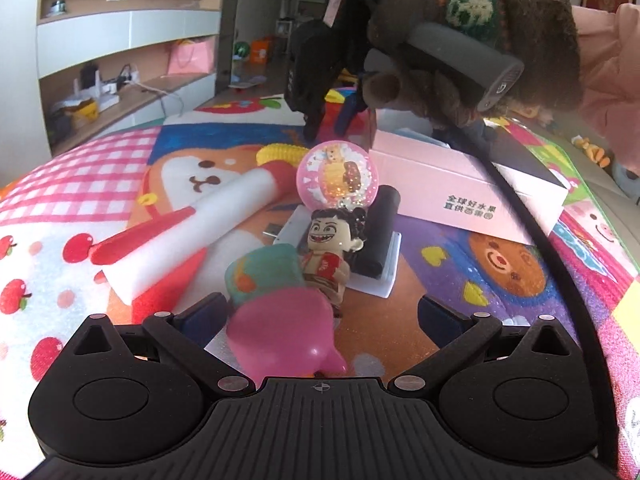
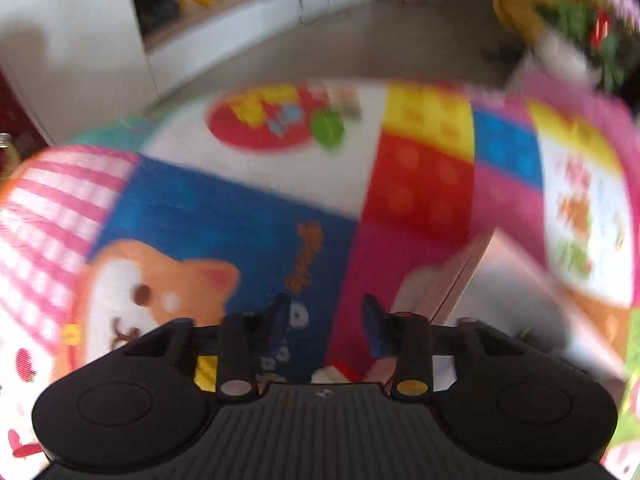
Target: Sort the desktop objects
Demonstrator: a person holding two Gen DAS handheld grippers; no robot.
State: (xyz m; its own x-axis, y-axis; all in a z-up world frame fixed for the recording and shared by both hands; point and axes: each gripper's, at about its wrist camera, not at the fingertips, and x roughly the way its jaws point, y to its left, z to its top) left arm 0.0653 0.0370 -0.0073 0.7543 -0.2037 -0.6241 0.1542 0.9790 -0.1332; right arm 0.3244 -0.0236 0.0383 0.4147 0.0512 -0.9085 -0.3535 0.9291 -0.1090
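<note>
where cartoon play mat (image 1: 480, 240) meets wall shelves (image 1: 120, 40) | left hand-held gripper (image 1: 320, 312) apart | right hand-held gripper (image 2: 326, 320) narrowed, empty

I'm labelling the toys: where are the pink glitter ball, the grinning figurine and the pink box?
pink glitter ball (image 1: 338, 174), left wrist view, its front face.
grinning figurine (image 1: 328, 236), left wrist view, its face.
pink box (image 1: 432, 172), left wrist view, its top.

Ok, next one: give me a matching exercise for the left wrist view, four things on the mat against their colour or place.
Things:
1. glitter globe
2. figurine
3. box
4. foam roll

Descriptions:
a. white, lying at the left
b. directly below the globe in the picture
c. pink, rectangular, at the right
d. pink, round, sparkly

Pairs: 1-d, 2-b, 3-c, 4-a
</note>
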